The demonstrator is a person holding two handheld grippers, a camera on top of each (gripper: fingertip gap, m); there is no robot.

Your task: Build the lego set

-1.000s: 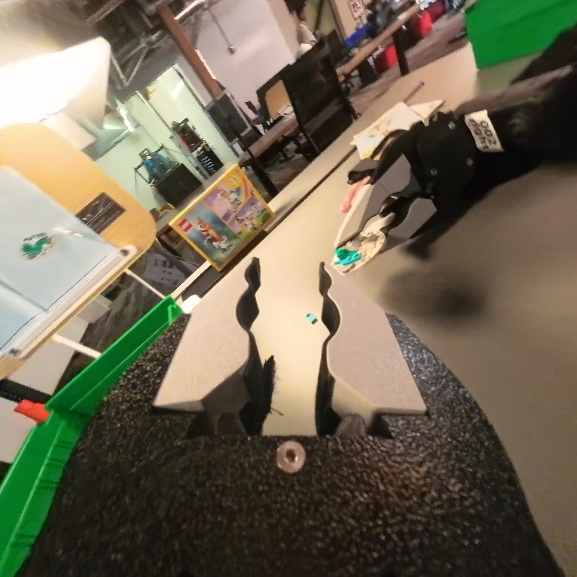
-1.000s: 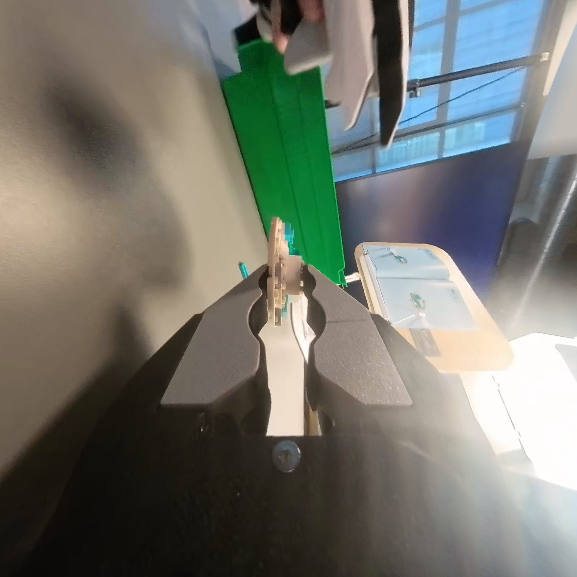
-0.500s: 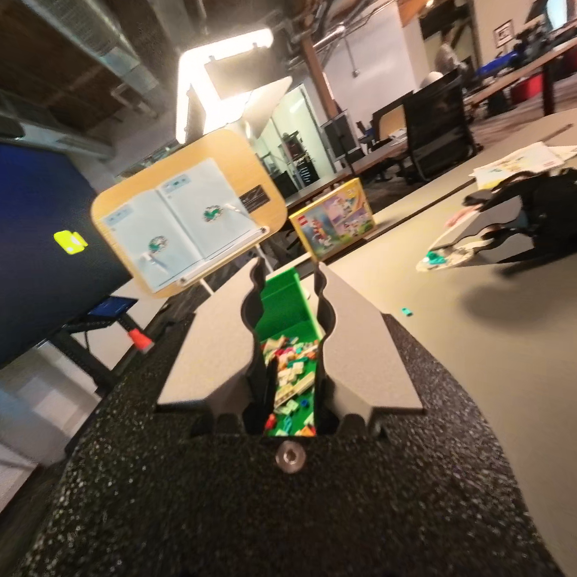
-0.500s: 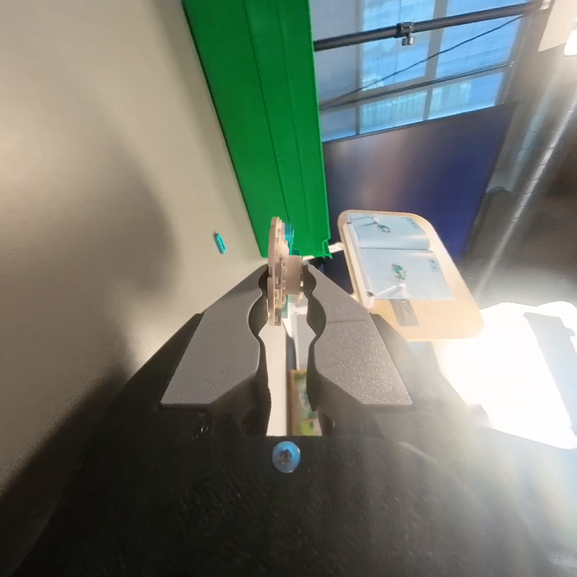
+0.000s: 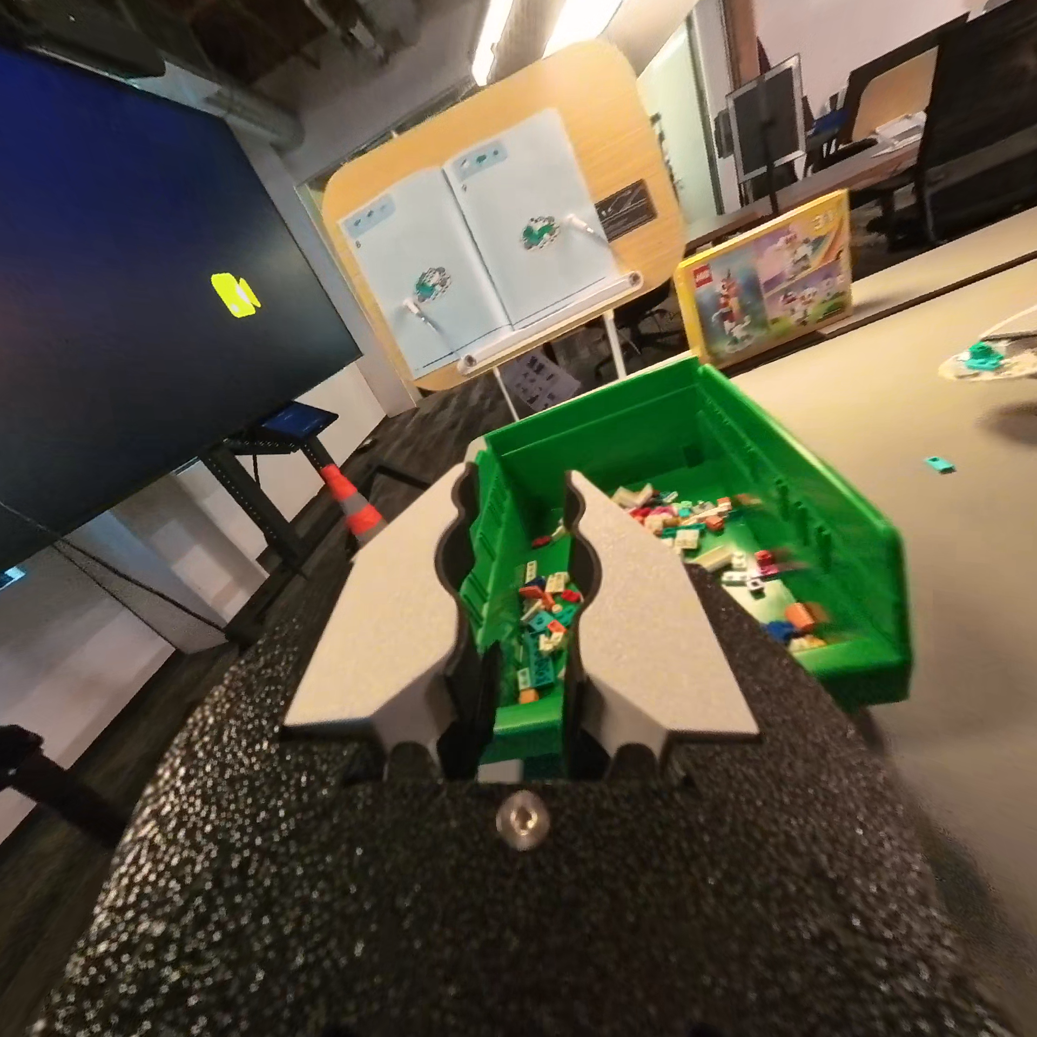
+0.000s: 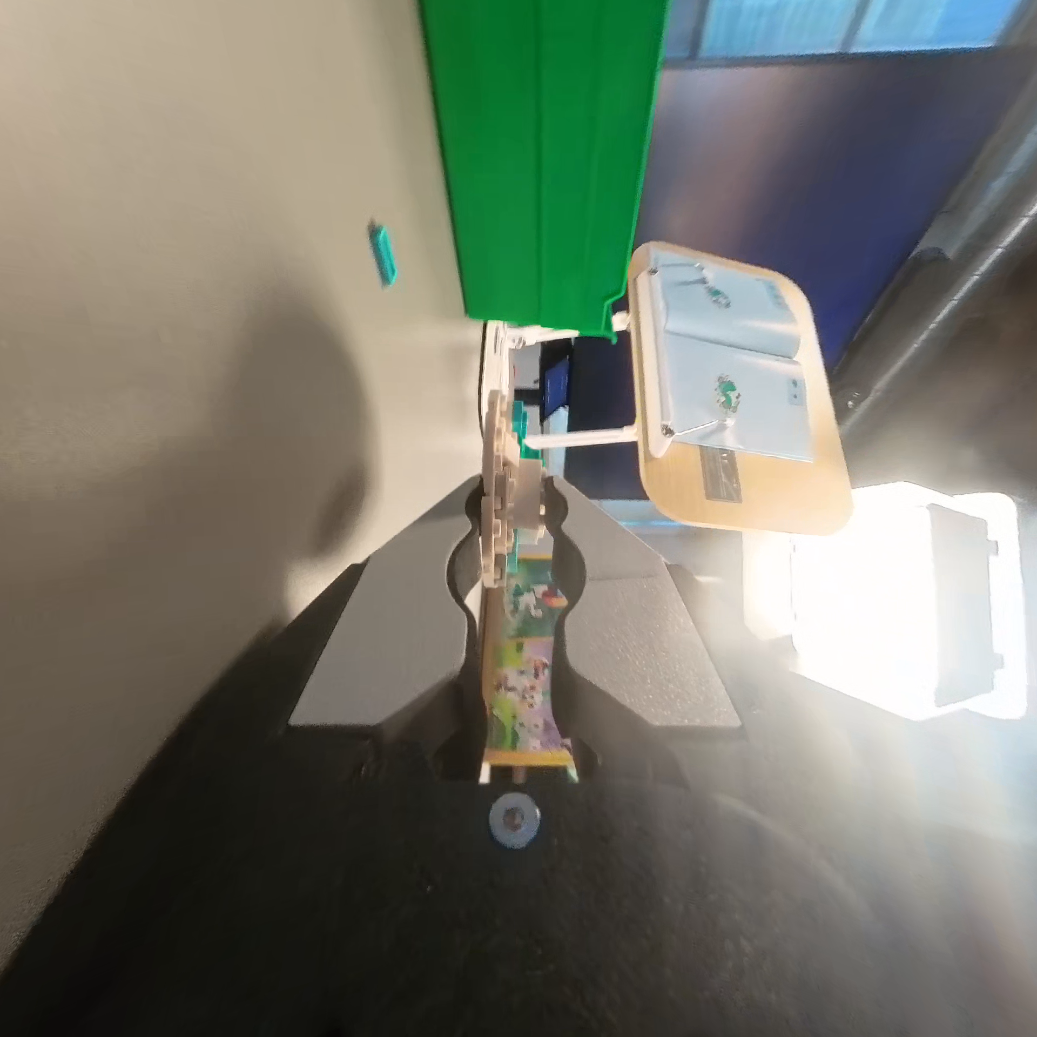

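1. Lego build (image 6: pixel 508 482), a tan plate bearing a few teal pieces, is judged barely begun; most bricks (image 5: pixel 690 519) are left loose in the green bin (image 5: pixel 842 499).
2. It is clamped edge-on between the right gripper (image 6: pixel 513 494) tips.
3. Nothing is held by the left gripper (image 5: pixel 519 494), parted above the bin.

Tan-and-teal lego plate (image 6: pixel 501 477) stands edge-on, apparently clamped; loose bricks (image 5: pixel 696 527) fill the green bin (image 5: pixel 797 466).
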